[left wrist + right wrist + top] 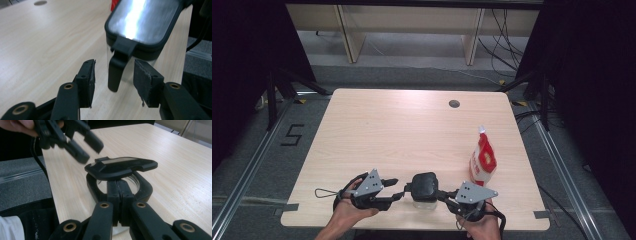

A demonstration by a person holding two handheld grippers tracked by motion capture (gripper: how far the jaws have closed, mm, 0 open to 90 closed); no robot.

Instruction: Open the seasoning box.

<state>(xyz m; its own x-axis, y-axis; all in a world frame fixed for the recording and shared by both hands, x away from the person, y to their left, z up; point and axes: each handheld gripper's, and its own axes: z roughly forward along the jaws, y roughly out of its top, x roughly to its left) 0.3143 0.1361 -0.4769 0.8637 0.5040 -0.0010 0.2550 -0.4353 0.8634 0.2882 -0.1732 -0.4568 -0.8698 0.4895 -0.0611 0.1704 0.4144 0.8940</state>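
A clear container [424, 186] with a black lid stands near the table's front edge, between my two grippers. My left gripper [399, 187] is open at its left side. In the left gripper view the lid's black latch tab [117, 67] hangs between the pads [88, 80] without touching them. My left gripper [116, 83] points at the glossy lid [142, 22]. My right gripper [443, 196] holds the container from the right. In the right gripper view my right gripper [119, 190] is shut on the black ring [145, 192] under the lid [120, 167].
A red and white bag [483, 161] stands upright to the right of the container. A round grommet hole [454, 103] sits at the table's far side. The front table edge [412, 225] lies just below both hands.
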